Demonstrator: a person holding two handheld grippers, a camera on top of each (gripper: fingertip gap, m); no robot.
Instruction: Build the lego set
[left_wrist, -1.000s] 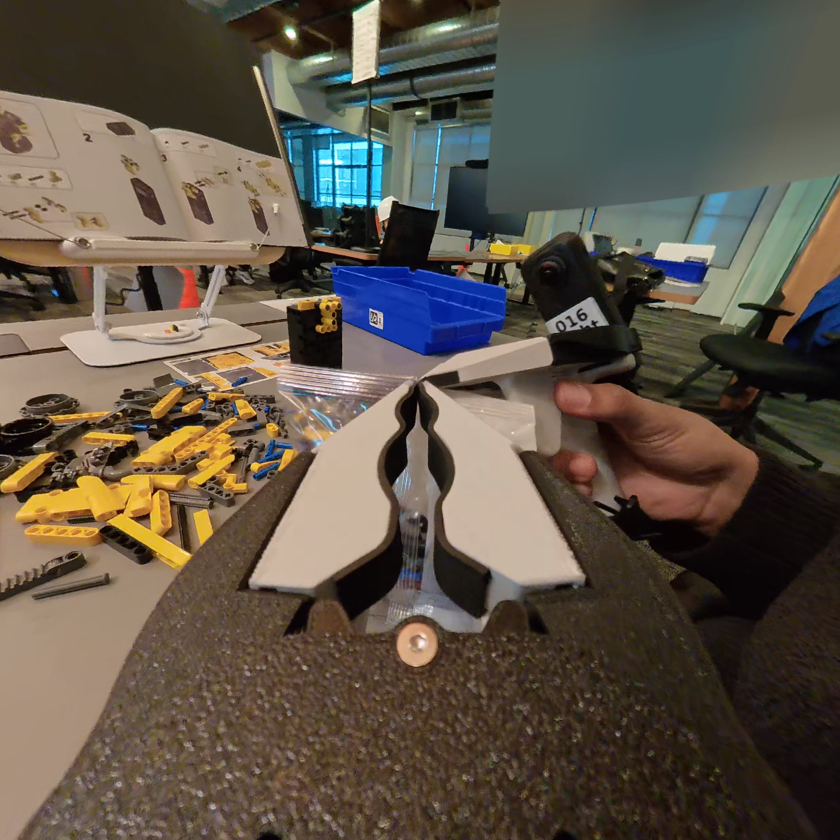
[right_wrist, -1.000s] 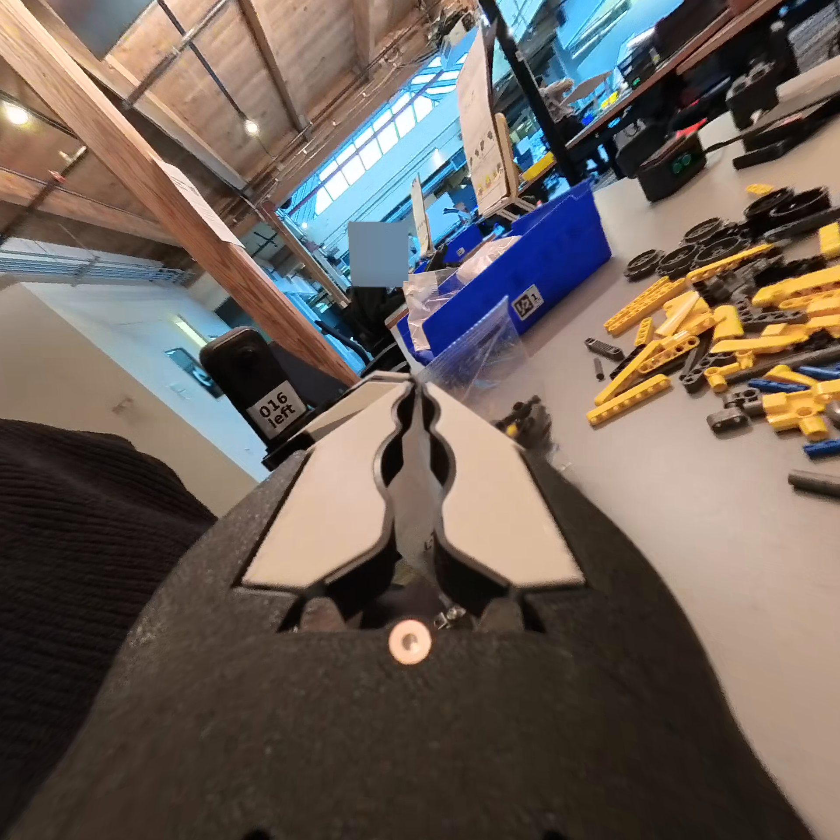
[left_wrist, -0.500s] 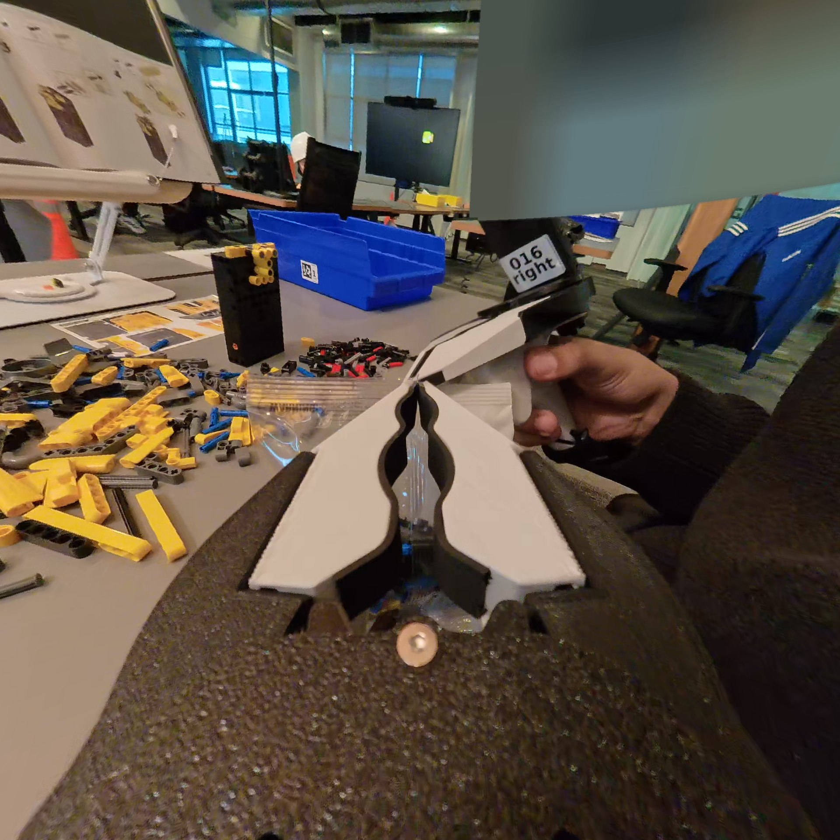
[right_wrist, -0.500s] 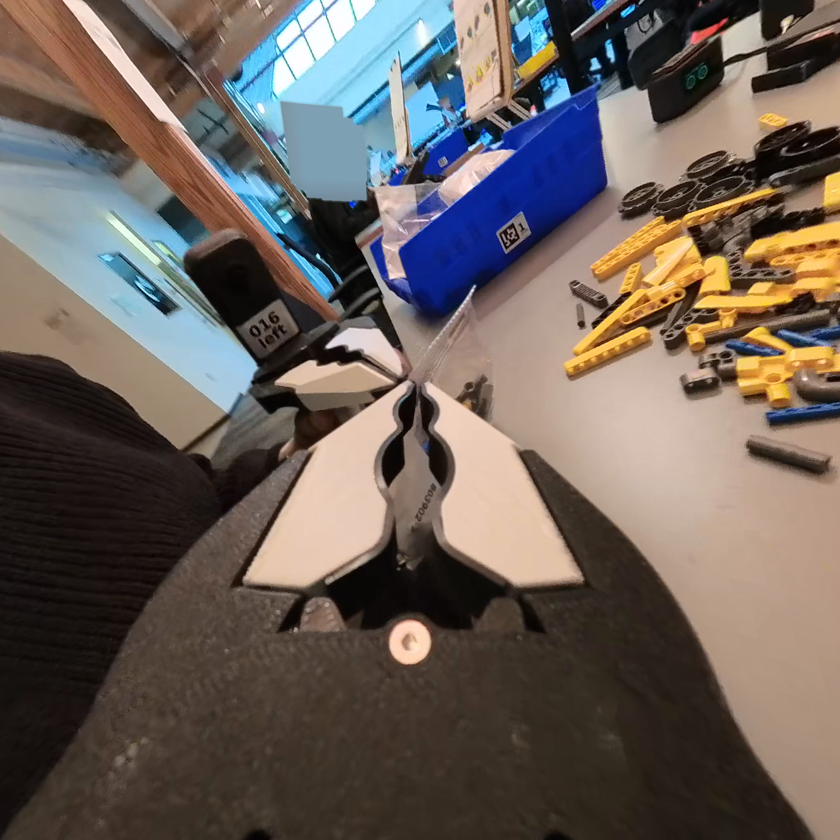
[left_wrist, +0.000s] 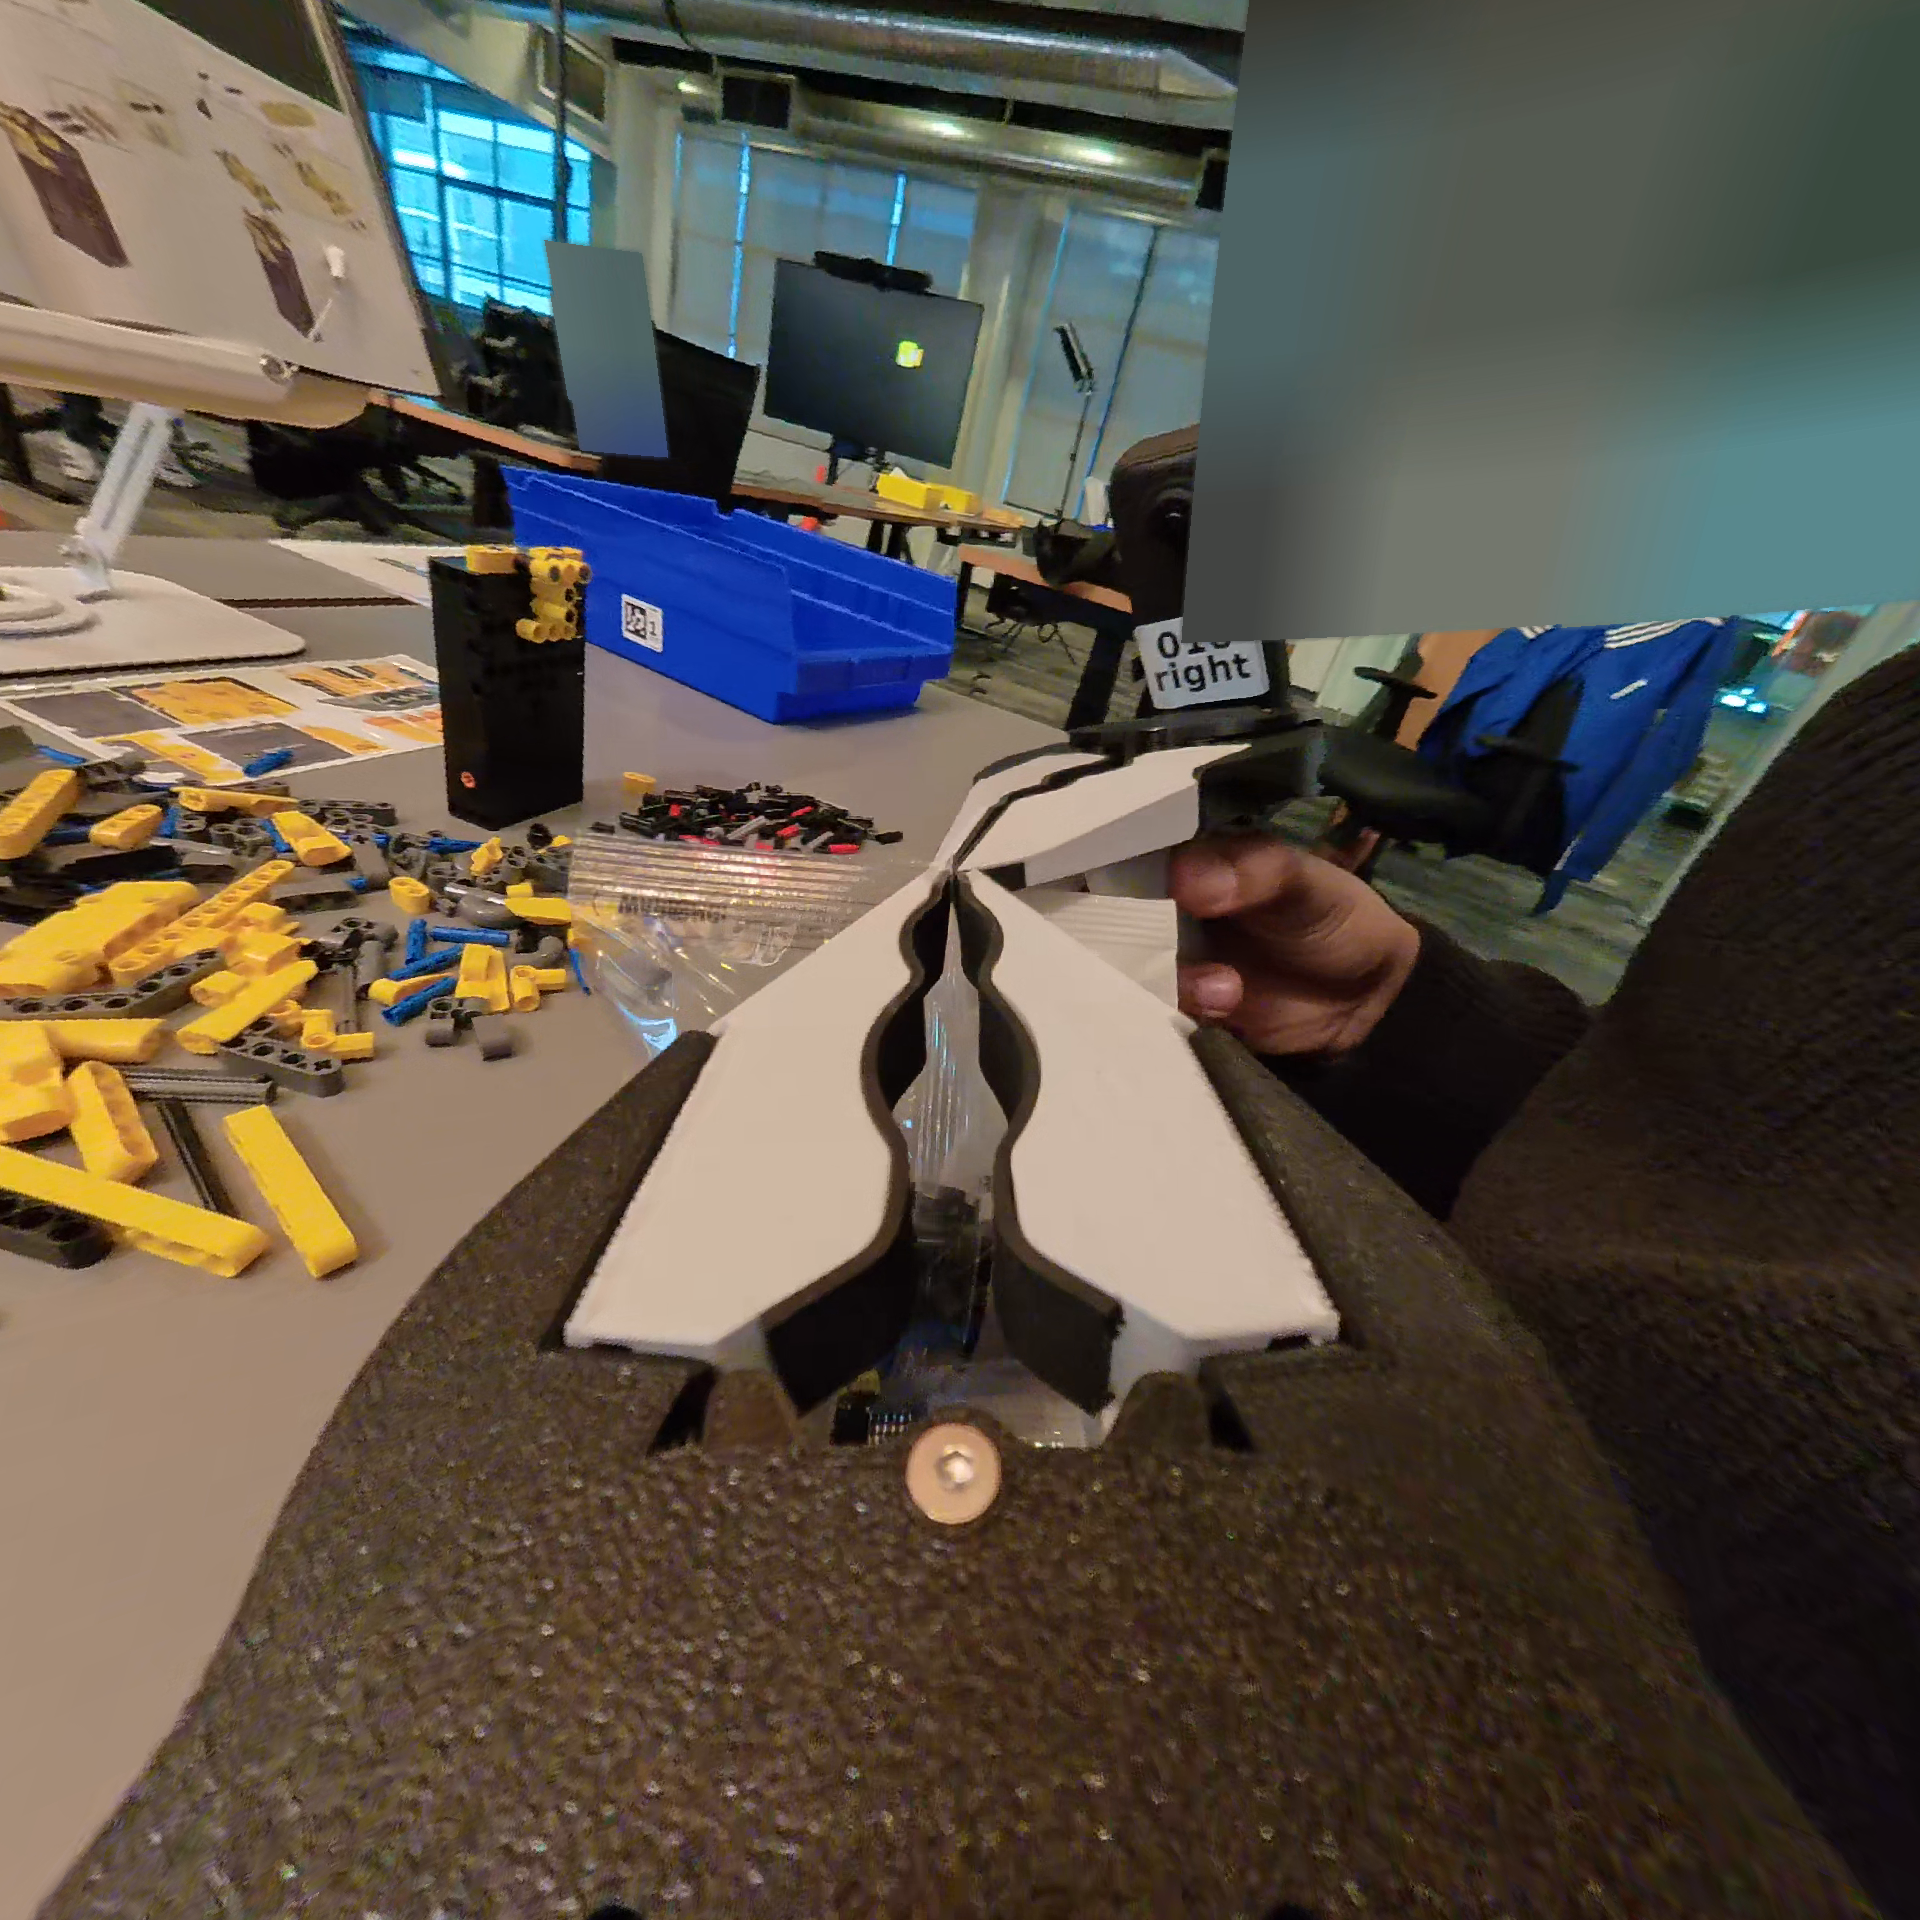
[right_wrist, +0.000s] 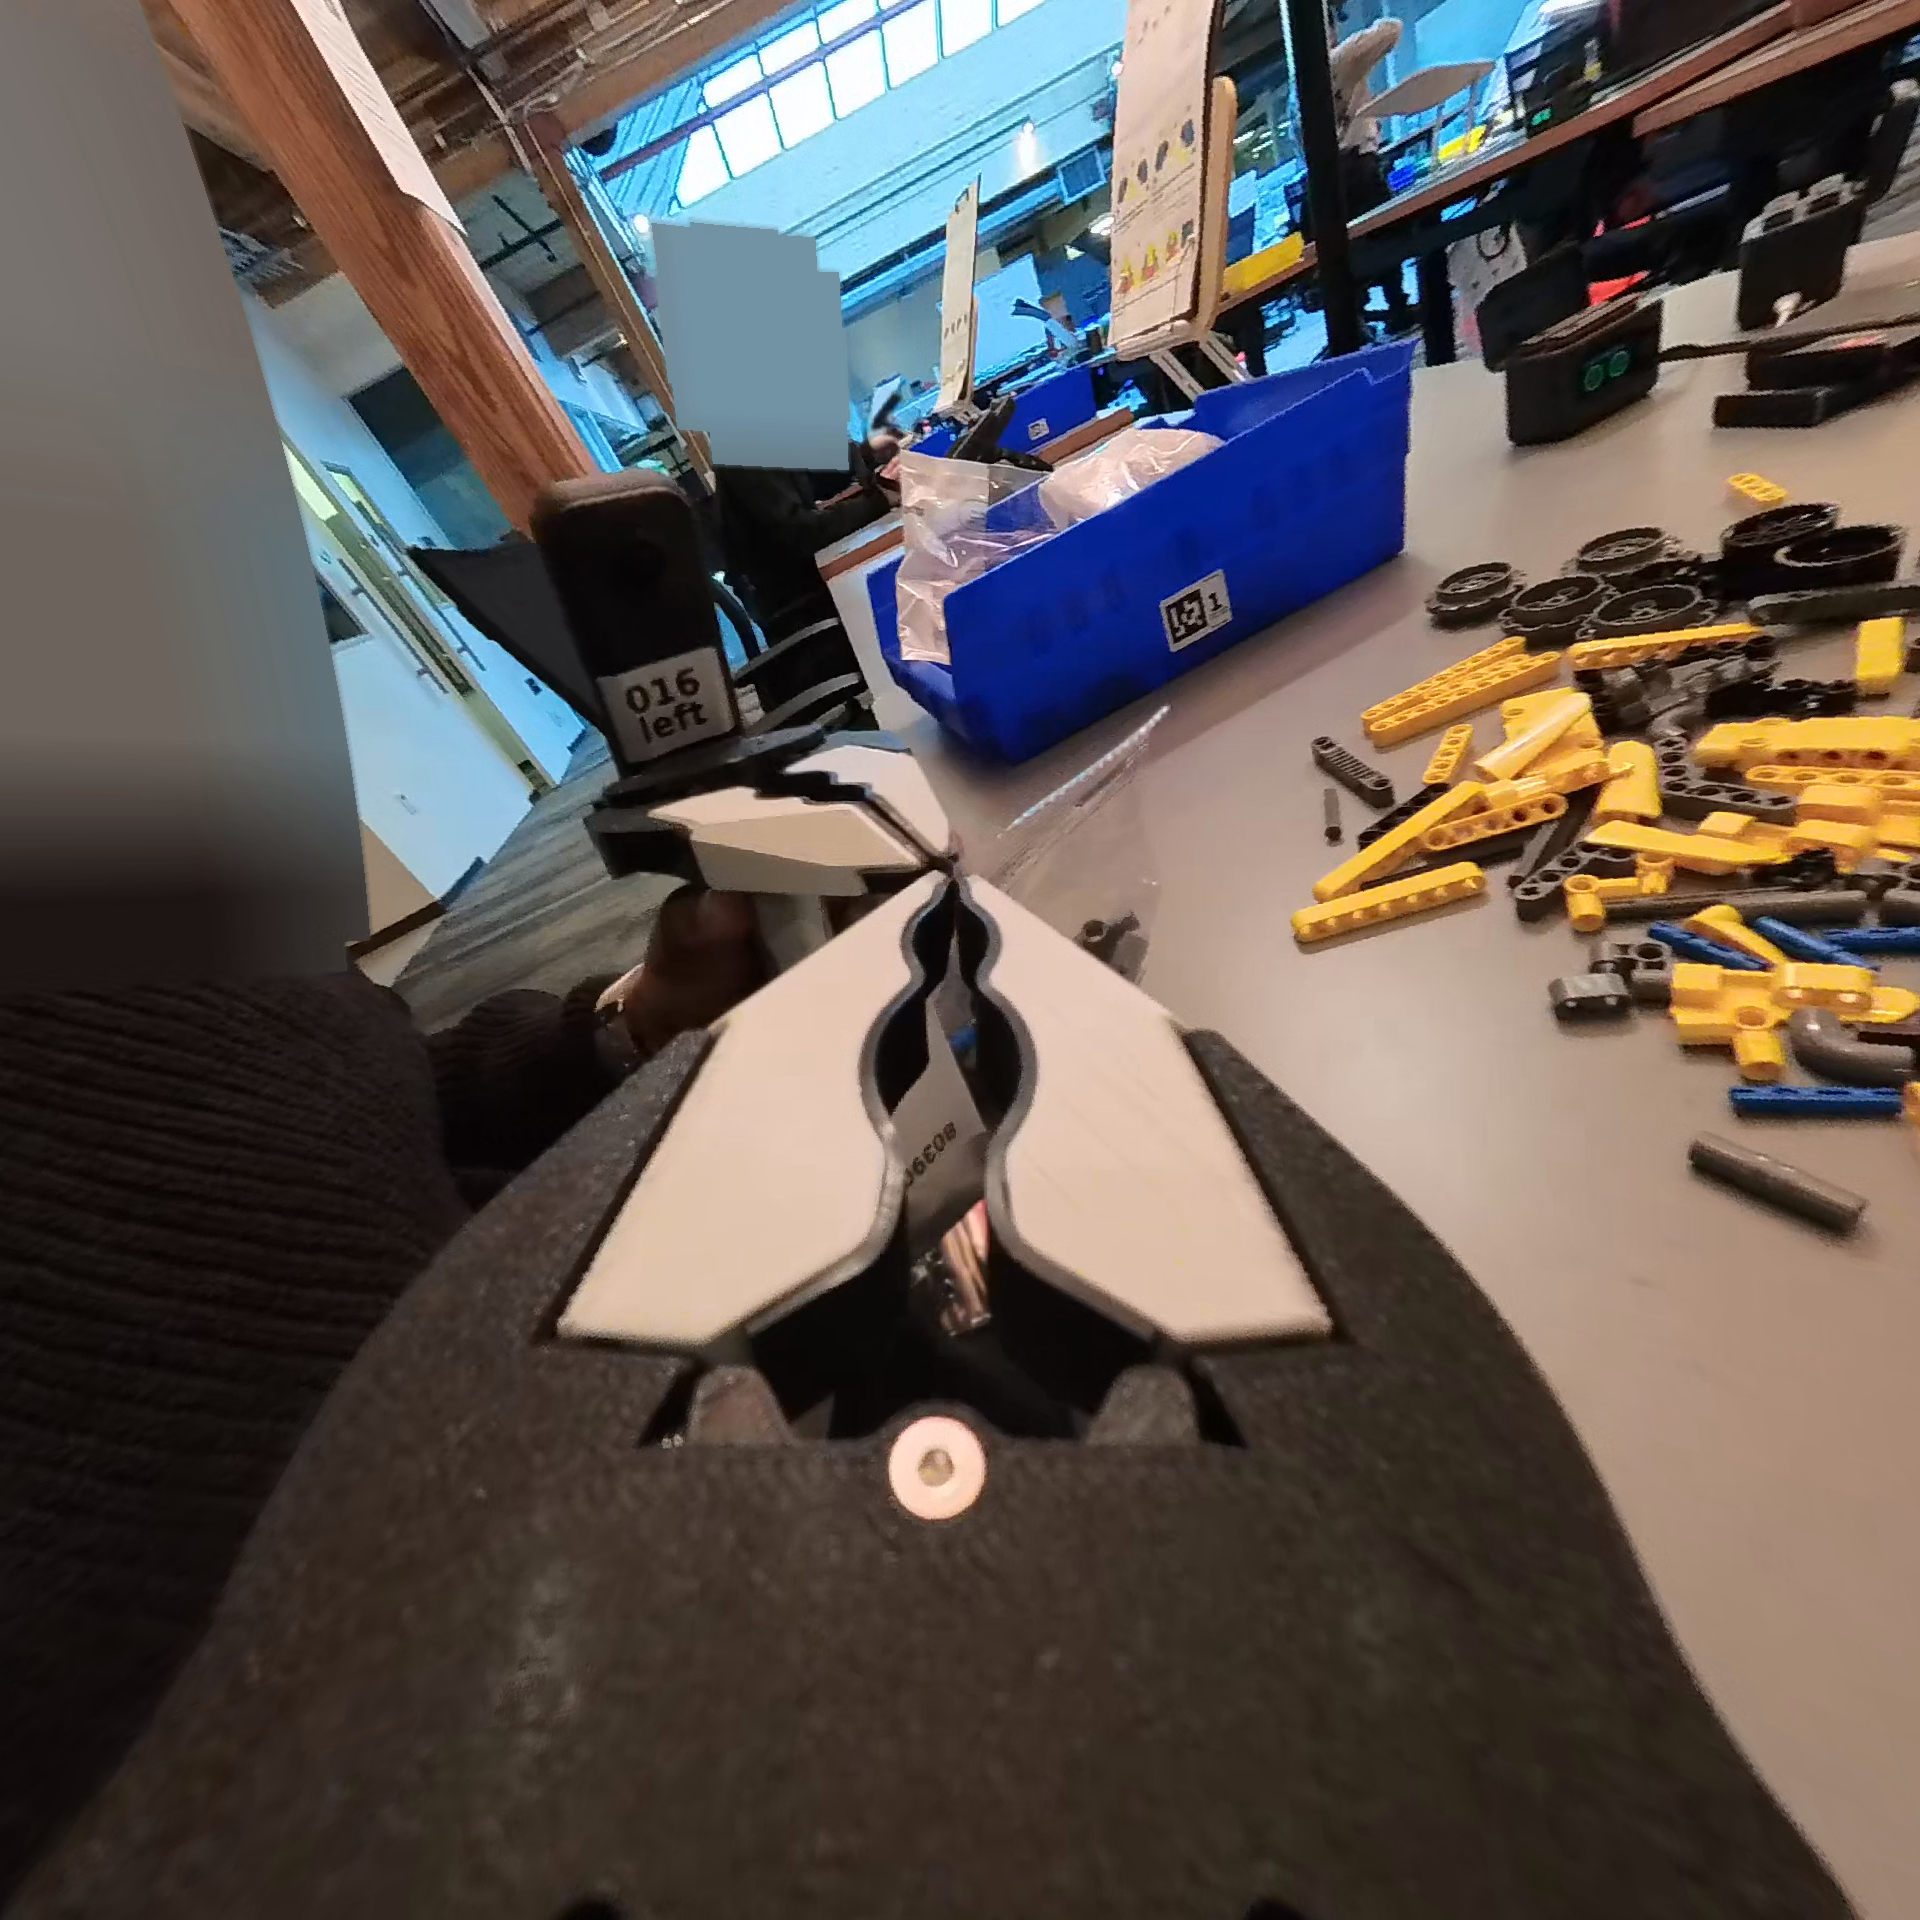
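A clear plastic bag hangs between my two grippers just above the grey table. My left gripper is shut on one side of the bag's edge, and the film shows between its fingers. My right gripper is shut on the other side, with a strip of the bag between its fingers. The two sets of fingertips almost touch. The right gripper shows in the left wrist view and the left gripper in the right wrist view. A few small dark pieces lie in the bag.
A pile of small black and red pins lies beyond the bag. Yellow, black and blue beams spread to the left, beside a black block model. A blue bin with bags, black wheels and a booklet on a stand stand farther back. My left and right fingertips are right by each other.
Both grippers have come down toward the table with the bag and turned. The pile of small pins has come into view. Both stay shut on the bag.
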